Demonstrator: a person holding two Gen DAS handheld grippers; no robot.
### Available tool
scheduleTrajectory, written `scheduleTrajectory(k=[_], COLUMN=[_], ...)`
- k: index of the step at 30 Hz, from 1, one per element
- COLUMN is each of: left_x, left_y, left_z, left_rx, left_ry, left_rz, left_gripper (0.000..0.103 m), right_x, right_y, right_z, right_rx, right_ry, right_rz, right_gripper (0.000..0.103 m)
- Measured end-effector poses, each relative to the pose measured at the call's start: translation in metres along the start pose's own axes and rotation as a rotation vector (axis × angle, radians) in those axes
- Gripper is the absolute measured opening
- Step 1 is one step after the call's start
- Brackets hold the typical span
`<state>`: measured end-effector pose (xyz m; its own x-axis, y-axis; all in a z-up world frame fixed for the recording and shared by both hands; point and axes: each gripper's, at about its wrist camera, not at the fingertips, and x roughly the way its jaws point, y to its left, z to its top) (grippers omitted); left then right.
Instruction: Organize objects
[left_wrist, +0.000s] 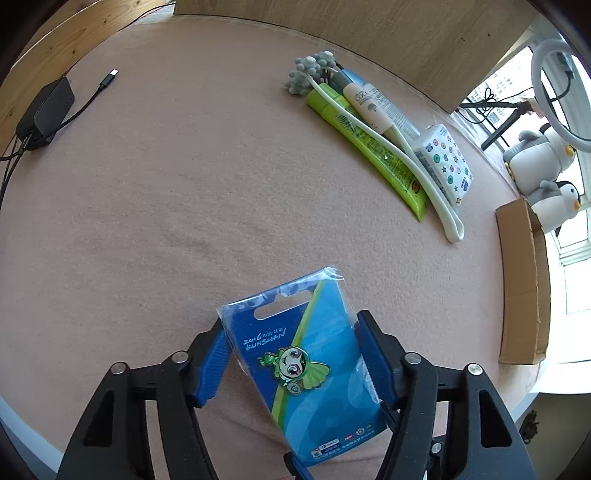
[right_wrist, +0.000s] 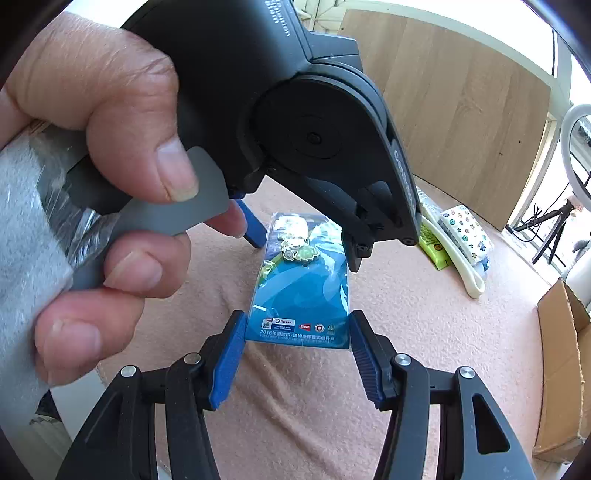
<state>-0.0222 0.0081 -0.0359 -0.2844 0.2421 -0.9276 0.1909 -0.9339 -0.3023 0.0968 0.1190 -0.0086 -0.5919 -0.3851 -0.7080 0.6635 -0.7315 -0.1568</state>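
A blue carded pin badge in clear wrap (left_wrist: 306, 362) lies between the blue pads of my left gripper (left_wrist: 295, 354), which grips its two long edges just above the pink cloth. In the right wrist view the same card (right_wrist: 301, 295) reaches toward my right gripper (right_wrist: 295, 347), whose open jaws stand either side of its near end without clearly pressing it. The left gripper's black body (right_wrist: 295, 122) and the hand holding it fill the upper left of that view.
A row lies at the far right of the cloth: grey massager (left_wrist: 310, 72), green tube (left_wrist: 365, 144), cream tube (left_wrist: 373, 107), white loop handle (left_wrist: 424, 177), patterned tissue pack (left_wrist: 443, 158). A black charger (left_wrist: 46, 110) with cable sits far left. A cardboard box (left_wrist: 522, 280) stands at the right edge.
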Motion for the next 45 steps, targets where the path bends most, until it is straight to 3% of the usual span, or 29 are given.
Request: scheduleTrajectory(k=[8,22,37,45], left_x=[-0.017,-0.068,-0.053,-0.038], left_y=[-0.003,-0.061,-0.128,-0.195], left_z=[-0.001,0.018,0.029,0.025], left_rx=[0.034,0.165,0.282,0.389], left_ry=[-0.037,-0.145,-0.142,-0.116], left_rz=[-0.001,0.000,-0.019,-0.050], left_gripper=[0.066,0.066,0.066,0.066], right_x=[-0.015,-0.057,-0.065,-0.079], right_y=[-0.006,-0.035,-0.080,-0.119], right_z=[0.002,0.022,0.017,0.000], right_rx=[0.028,0.097,0.173,0.249], right_ry=[-0.016,-0.115,-0.135,-0.129], right_rz=[-0.006,-0.075,-0.151,-0.224], right_gripper=[0.052,0.052,0.052,0.052])
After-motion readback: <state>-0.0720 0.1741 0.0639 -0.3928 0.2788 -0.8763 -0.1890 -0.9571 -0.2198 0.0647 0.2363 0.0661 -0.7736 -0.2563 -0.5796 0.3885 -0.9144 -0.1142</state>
